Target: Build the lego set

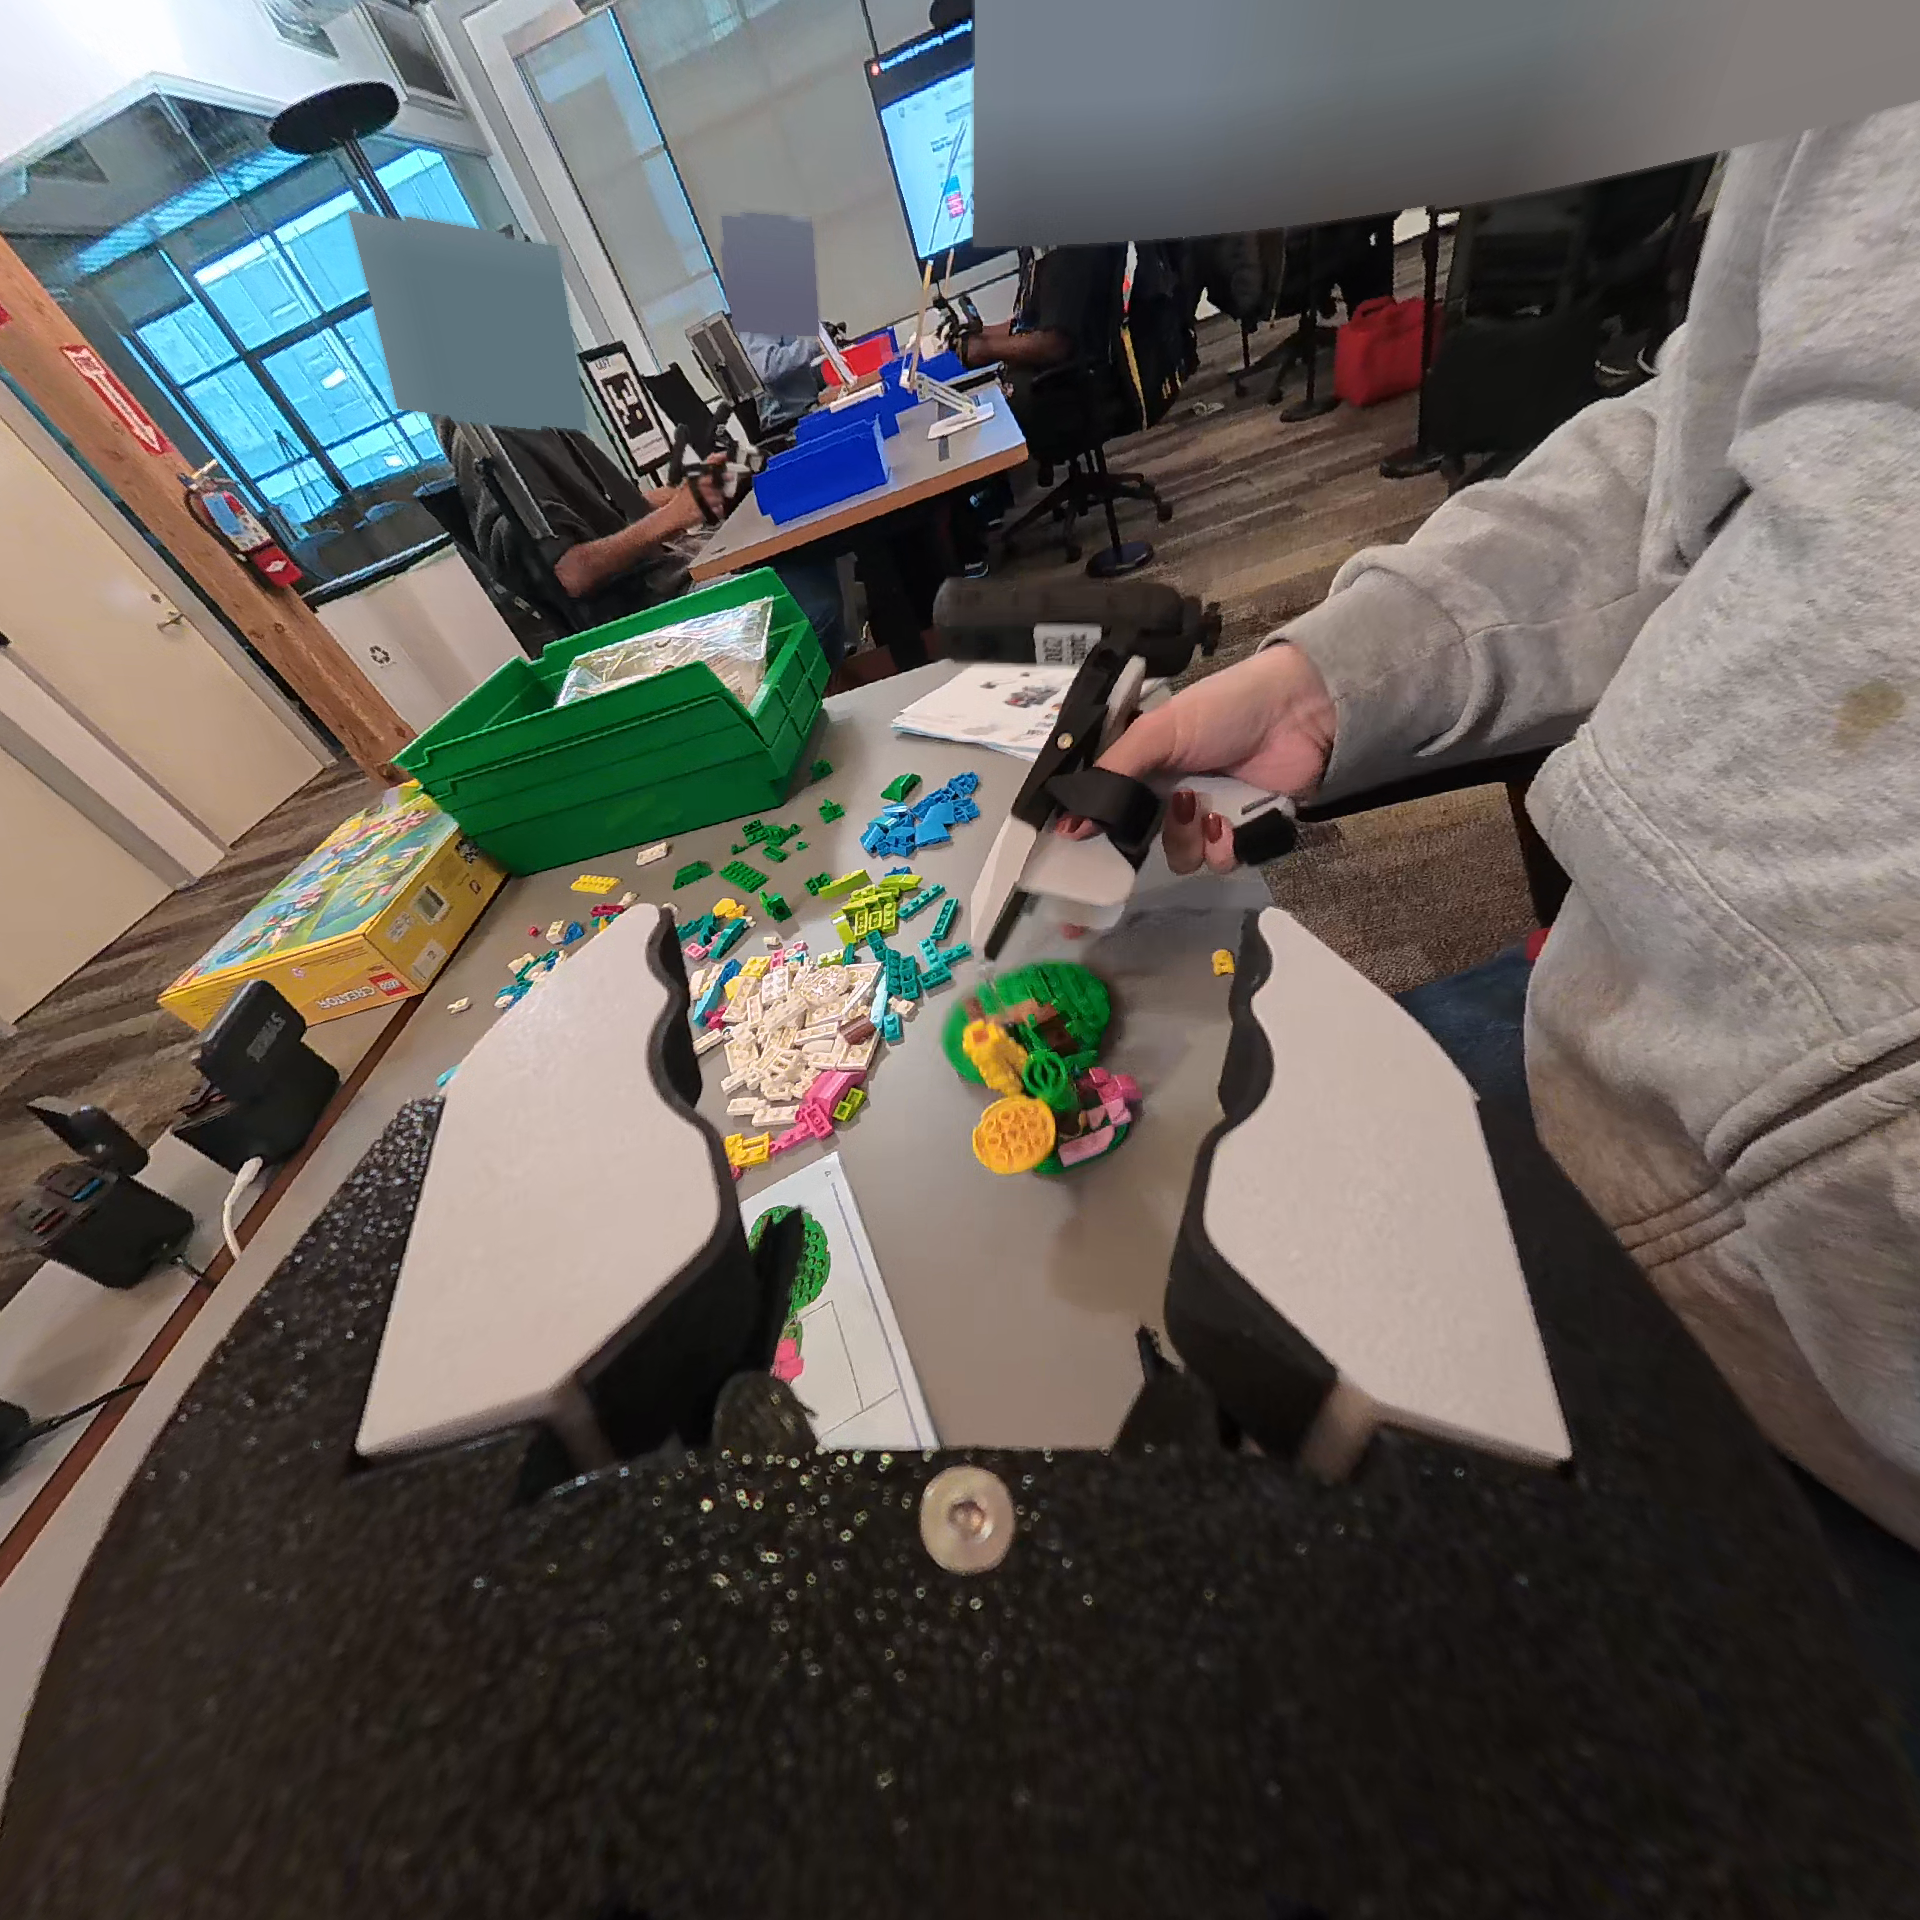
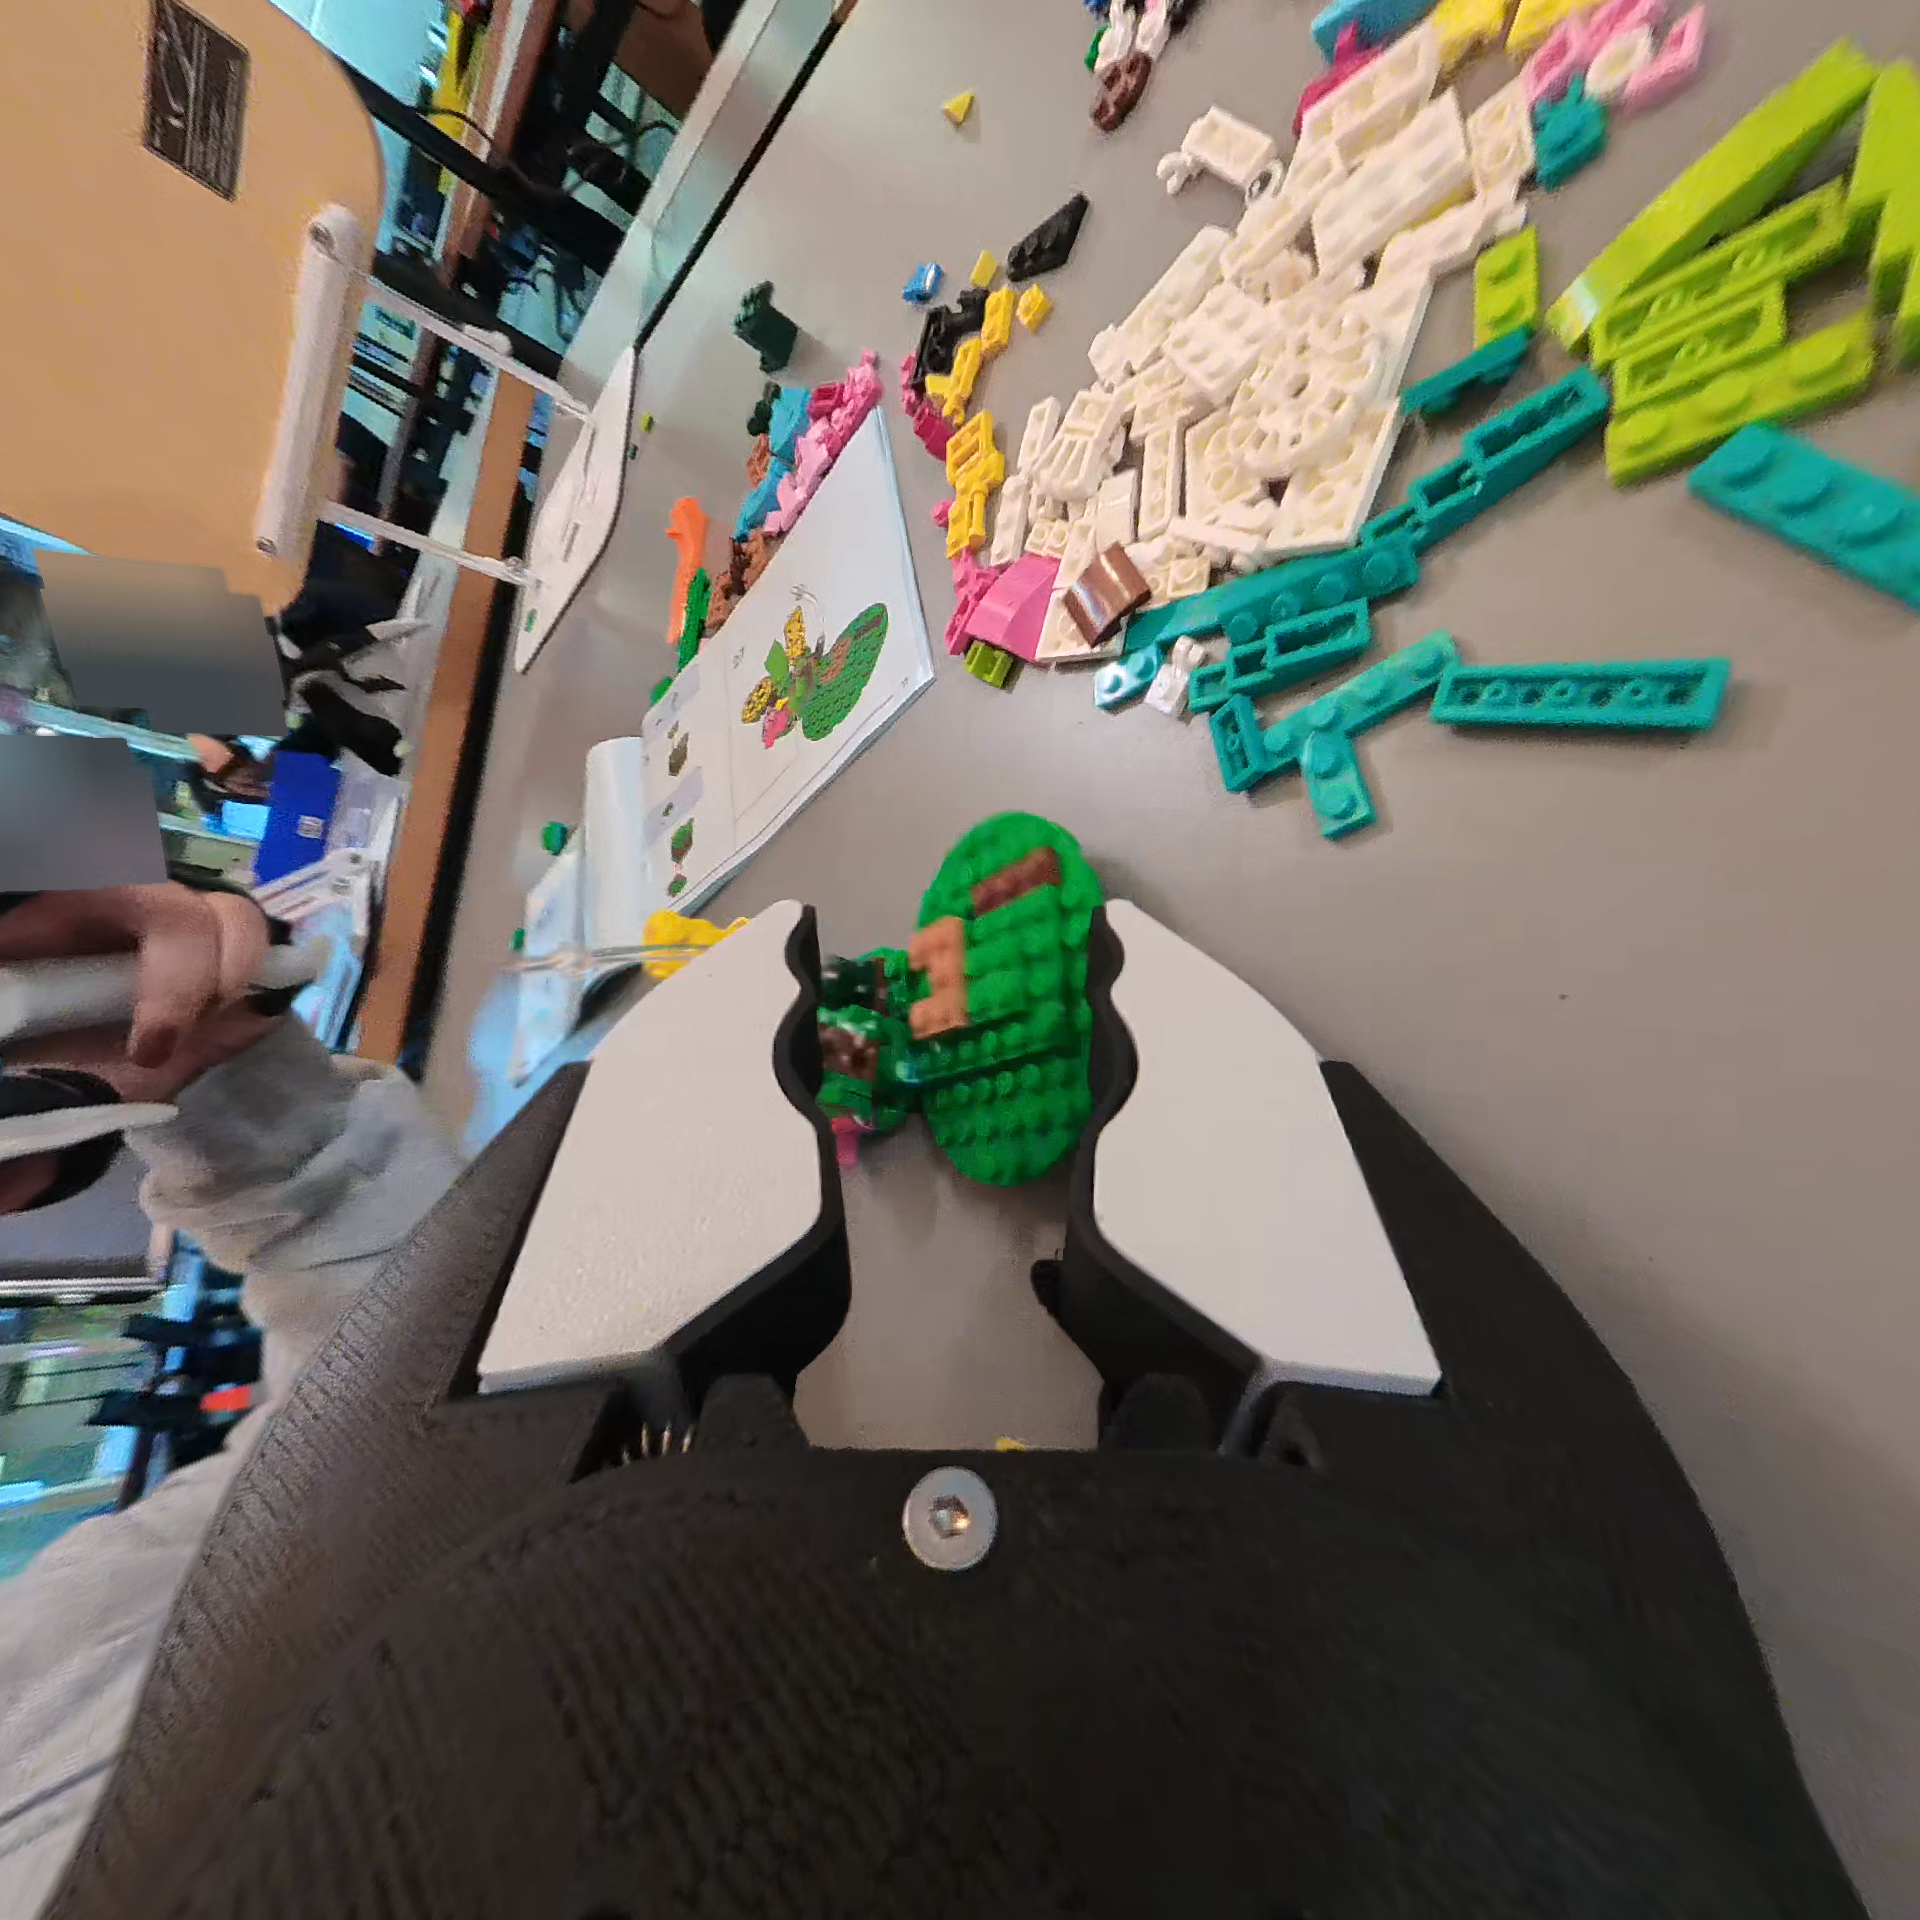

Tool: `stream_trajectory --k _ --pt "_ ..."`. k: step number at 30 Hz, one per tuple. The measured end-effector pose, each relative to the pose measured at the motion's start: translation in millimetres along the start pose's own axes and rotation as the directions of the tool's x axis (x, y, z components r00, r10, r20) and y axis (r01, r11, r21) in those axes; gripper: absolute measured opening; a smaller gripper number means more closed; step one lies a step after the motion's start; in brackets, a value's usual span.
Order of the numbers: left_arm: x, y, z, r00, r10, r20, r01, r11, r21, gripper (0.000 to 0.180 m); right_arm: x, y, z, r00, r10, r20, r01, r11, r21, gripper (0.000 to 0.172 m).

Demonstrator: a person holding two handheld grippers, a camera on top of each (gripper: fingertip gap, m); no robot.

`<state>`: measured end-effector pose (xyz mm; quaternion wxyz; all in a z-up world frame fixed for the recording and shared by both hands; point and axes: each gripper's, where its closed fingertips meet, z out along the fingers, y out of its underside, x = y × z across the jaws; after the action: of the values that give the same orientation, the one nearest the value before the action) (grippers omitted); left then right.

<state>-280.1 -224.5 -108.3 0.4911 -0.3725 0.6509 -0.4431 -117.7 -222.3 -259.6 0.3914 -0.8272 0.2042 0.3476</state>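
Plainly, two grippers are at work over the grey tabletop, each in one hand of a person in a grey hooded top. The left gripper stands with its two fingers spread wide and nothing between them but bare tabletop; ahead of them lies one pile of white bricks, with looser scatters of teal, lime, blue and dark green pieces beyond it. The right gripper has its fingers partly apart around one green brick model, a studded oval plate with brown and tan pieces; the model fills the gap, yet motion blur keeps me from telling whether the pads press on it. In the left wrist view that model sits just beyond and right of the left fingers, carrying yellow and pink flower parts, with the right gripper coming down on its far edge. One open instruction booklet lies left of the right fingers, and a second sheaf of printed pages lies far ahead. Three stacked green bins stand far ahead to the left, the top one holding a clear plastic bag. One yellow set box lies off the tabletop's left edge, near black chargers. Other people sit at a farther table with blue bins.
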Motion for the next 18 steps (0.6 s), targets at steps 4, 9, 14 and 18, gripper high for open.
stream_trajectory --k 4,9,14,18 --pt "-10.6 9.8 -2.6 0.999 -0.010 0.044 0.011 1.000 -0.026 0.098 6.6 -13.0 -8.9 0.992 -0.107 -0.073 0.110 0.993 0.045 0.048" --pt "-46.2 52.7 -6.4 0.970 -0.086 0.226 0.130 0.974 -0.187 0.095 2.5 -50.5 -27.3 0.925 -0.332 -0.184 0.367 0.905 0.216 0.047" --pt "-77.5 94.7 -15.9 0.883 0.058 0.465 0.126 0.926 -0.355 0.058 -38.8 -105.0 -40.0 0.729 -0.603 -0.325 0.685 0.629 0.368 0.043" --pt "-66.9 122.5 -11.9 0.856 0.108 0.505 0.198 0.835 -0.514 0.045 -80.3 -138.8 -43.4 0.560 -0.718 -0.413 0.806 0.357 0.472 0.035"
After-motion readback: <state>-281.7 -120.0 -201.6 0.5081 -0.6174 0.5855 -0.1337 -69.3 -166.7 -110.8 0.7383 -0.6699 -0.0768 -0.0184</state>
